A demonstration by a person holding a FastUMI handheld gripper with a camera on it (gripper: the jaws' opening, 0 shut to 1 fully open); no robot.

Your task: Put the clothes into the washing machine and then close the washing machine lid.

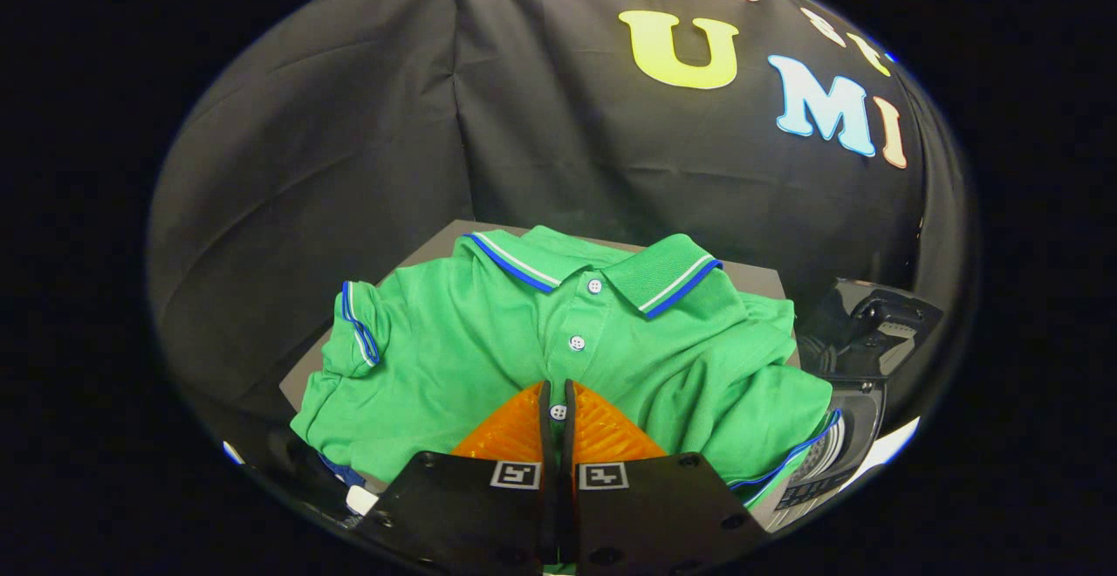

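Note:
A green polo shirt (489,340) with blue and white trim on its collar and sleeves lies spread on a grey board (759,279), collar away from me. My gripper (556,397) is down on the shirt's front, at the button placket. Its fingers (515,428) stand almost together, with a white button showing in the thin gap between them. Folds of cloth run in toward the fingertips, so the fabric looks pinched. To the right of the shirt is part of the washing machine (829,458), a dark curved rim with a light edge, partly under the shirt's right sleeve.
A dark plastic part (873,323) stands up beyond the machine's rim at the right. The black cloth wall (366,122) hangs close behind the board and wraps round the left side. The board's left edge (301,375) drops off to dark.

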